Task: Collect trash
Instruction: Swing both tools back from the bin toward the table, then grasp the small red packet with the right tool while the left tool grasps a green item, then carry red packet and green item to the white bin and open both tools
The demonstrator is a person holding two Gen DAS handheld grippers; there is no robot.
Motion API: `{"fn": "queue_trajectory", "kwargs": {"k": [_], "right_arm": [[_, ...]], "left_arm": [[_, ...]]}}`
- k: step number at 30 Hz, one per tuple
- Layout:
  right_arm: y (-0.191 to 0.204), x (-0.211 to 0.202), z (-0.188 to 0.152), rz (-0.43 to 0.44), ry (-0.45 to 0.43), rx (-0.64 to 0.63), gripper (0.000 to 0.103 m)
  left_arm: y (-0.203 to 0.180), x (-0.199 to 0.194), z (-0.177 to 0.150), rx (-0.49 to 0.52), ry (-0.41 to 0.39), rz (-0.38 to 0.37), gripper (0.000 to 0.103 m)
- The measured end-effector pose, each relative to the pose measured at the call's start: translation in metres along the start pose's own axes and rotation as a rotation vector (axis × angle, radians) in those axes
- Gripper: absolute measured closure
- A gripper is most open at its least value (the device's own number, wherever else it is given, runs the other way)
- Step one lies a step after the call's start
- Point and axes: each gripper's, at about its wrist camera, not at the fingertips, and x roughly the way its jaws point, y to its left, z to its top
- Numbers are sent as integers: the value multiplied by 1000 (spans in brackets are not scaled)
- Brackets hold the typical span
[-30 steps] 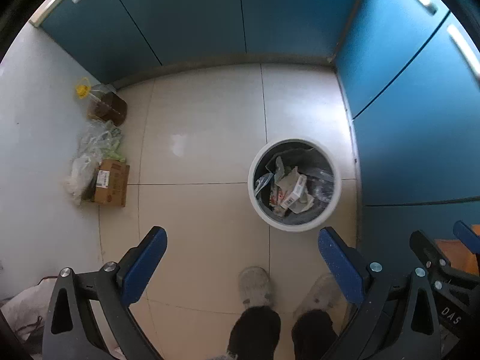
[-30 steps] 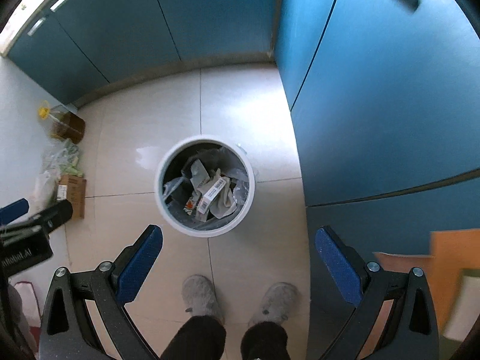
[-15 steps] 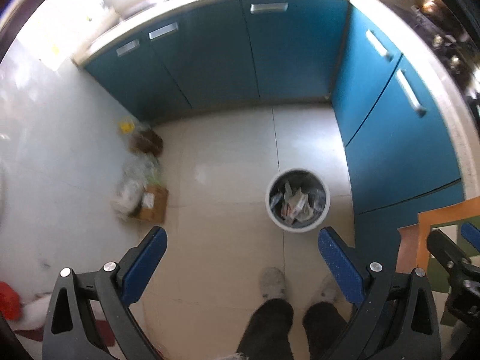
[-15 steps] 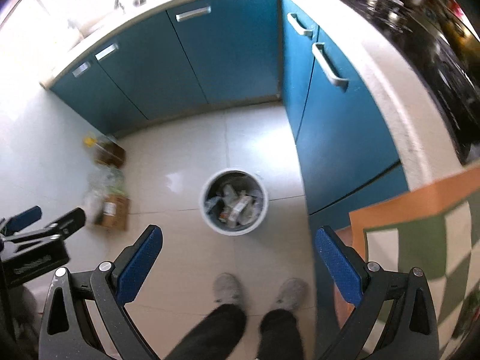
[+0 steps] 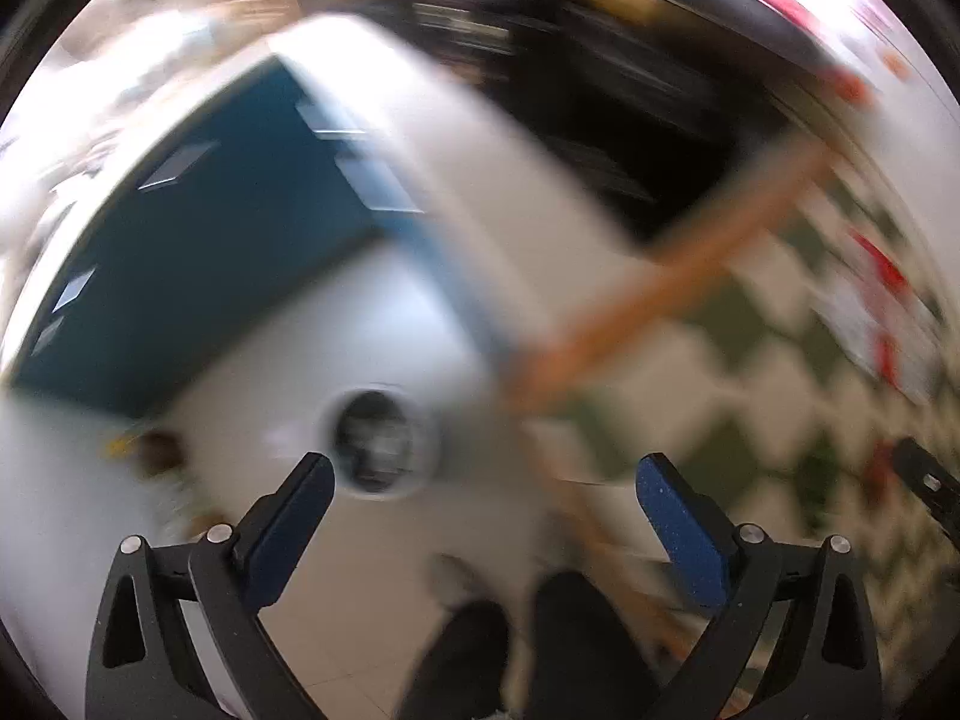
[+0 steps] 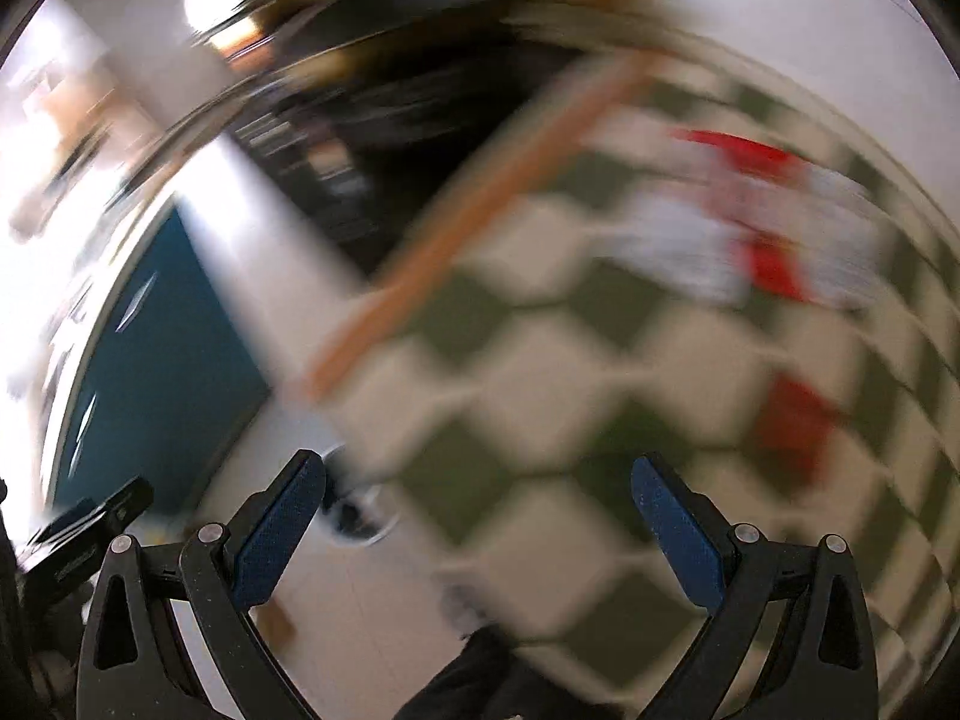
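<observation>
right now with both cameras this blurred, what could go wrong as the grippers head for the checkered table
1. Both views are smeared, so the red and white items on the green and cream checkered tablecloth cannot be identified; a grab may miss.
2. The open right gripper or left gripper might clip the orange wooden table edge.
3. The round white trash bin is nearly out of the right view.

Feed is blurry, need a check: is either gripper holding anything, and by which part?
Nothing is held. The left gripper and right gripper are both open and empty.
</observation>
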Motion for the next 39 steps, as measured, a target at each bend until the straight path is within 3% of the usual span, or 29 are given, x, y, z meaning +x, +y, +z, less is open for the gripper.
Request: {"fn": "queue_trajectory", "kwargs": {"k": [4,6,9,10,11,14,18,20,21,22,23,24,26,27,28,36,39], "right_arm": [[-113,2,9,-99,17,206,0],[-144,8,2,-118,20,261,0],[-178,16,-5,-125,35,315,0],[-184,23,-6,-118,45,329,0],[-187,27,-7,-112,51,335,0],[-191,42,-5,-81,72,345,0],[-176,69,-1,-62,91,312,4],[-158,75,3,-103,65,234,6],[-151,76,3,-126,48,196,11],[-142,76,2,-198,19,155,27],[-138,75,1,-231,-2,136,36],[-134,73,0,-248,-25,117,57],[-131,71,-2,-222,-39,105,72],[-130,69,-3,-203,-42,108,84],[-129,66,-3,-184,-43,106,88],[-81,32,13,-43,-73,75,91],[-35,24,18,21,-87,14,91]], "left_arm": [[-118,38,5,176,139,-173,1],[-164,55,0,244,196,-206,11],[-202,77,-7,289,261,-213,48],[-208,83,-8,296,274,-206,75],[-211,86,-10,304,277,-191,84],[-212,83,-6,354,208,-121,86],[-194,87,10,341,157,-51,86],[-189,88,17,340,136,-22,86],[-186,88,21,336,125,-10,86],[-183,88,22,332,121,-8,86],[-180,88,24,325,119,-9,87],[-177,87,28,316,116,-12,87],[-172,84,27,310,105,-17,87],[-167,82,27,307,97,-24,87],[-163,79,27,305,91,-31,87],[-110,39,41,250,-8,-62,88],[-76,25,47,200,-45,-64,88]]}}
